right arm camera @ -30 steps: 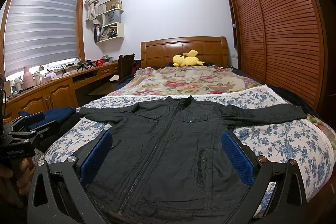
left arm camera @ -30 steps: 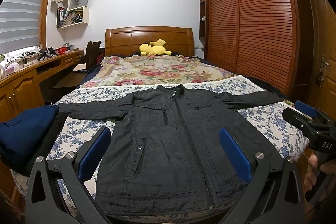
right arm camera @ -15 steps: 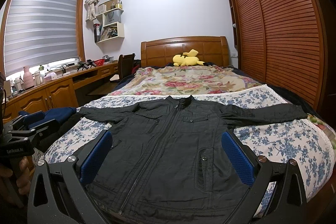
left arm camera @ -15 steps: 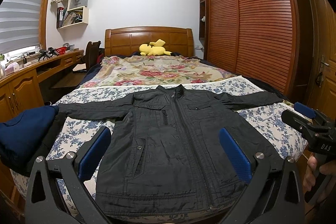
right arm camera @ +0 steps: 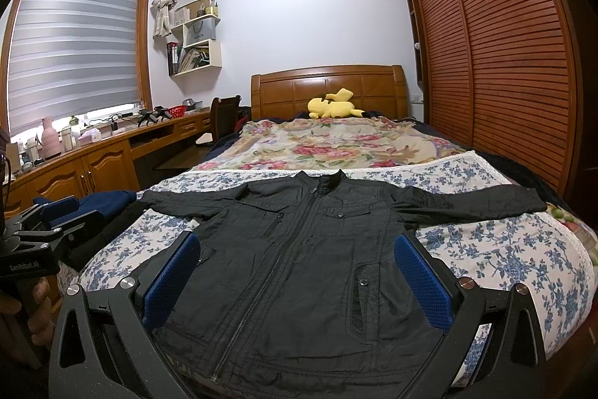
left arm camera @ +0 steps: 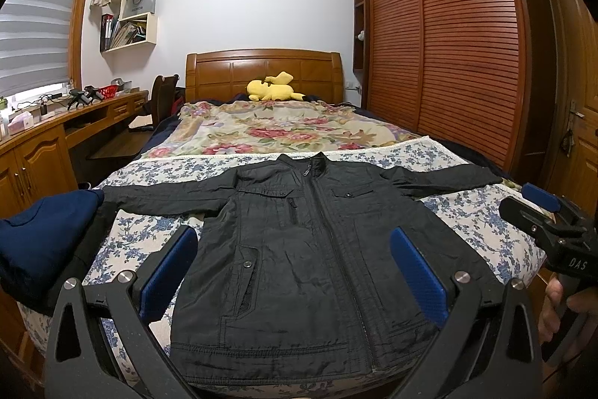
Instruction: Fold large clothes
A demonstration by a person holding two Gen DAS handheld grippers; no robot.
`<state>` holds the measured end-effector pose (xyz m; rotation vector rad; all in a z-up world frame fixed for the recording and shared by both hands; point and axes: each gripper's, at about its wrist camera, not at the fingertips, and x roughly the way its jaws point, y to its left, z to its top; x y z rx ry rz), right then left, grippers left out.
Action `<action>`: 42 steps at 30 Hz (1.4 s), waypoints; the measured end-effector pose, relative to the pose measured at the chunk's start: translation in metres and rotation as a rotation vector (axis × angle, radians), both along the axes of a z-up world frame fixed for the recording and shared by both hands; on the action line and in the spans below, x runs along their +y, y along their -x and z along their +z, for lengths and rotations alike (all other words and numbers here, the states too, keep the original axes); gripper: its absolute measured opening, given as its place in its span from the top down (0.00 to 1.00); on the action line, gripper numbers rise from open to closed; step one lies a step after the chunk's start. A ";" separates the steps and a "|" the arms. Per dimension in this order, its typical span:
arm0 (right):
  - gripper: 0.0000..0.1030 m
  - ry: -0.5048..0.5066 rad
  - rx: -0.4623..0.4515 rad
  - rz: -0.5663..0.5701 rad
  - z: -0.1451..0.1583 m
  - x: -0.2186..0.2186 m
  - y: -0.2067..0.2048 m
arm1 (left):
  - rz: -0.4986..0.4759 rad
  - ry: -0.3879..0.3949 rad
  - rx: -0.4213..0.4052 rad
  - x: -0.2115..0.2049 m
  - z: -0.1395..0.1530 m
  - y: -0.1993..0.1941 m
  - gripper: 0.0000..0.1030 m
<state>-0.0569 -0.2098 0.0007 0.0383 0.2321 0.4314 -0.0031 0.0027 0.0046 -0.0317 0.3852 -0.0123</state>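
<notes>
My left claw (left arm camera: pixel 293 273) is spread wide and empty above the hem of the black jacket (left arm camera: pixel 310 249). My right claw (right arm camera: pixel 297 277) is just as wide, holding nothing. The jacket lies flat, zipped, front up on the blue-flowered sheet (right arm camera: pixel 504 249) at the foot of the bed, collar toward 12 o'clock, sleeves stretched toward 9 and 3. A navy garment (left arm camera: pixel 41 223) sits at the bed's edge near 9 o'clock, touching the sleeve end there. A yellow plush toy (right arm camera: pixel 332 104) rests by the headboard.
</notes>
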 end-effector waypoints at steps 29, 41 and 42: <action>0.00 0.003 0.013 0.015 -0.006 0.000 -0.009 | 0.011 0.010 0.031 0.010 -0.018 -0.009 0.00; 0.00 0.041 0.031 0.098 -0.016 0.027 -0.068 | 0.069 0.007 0.078 0.045 -0.046 -0.041 0.00; 0.00 0.045 0.035 0.105 -0.017 0.030 -0.075 | 0.075 0.007 0.084 0.049 -0.049 -0.045 0.00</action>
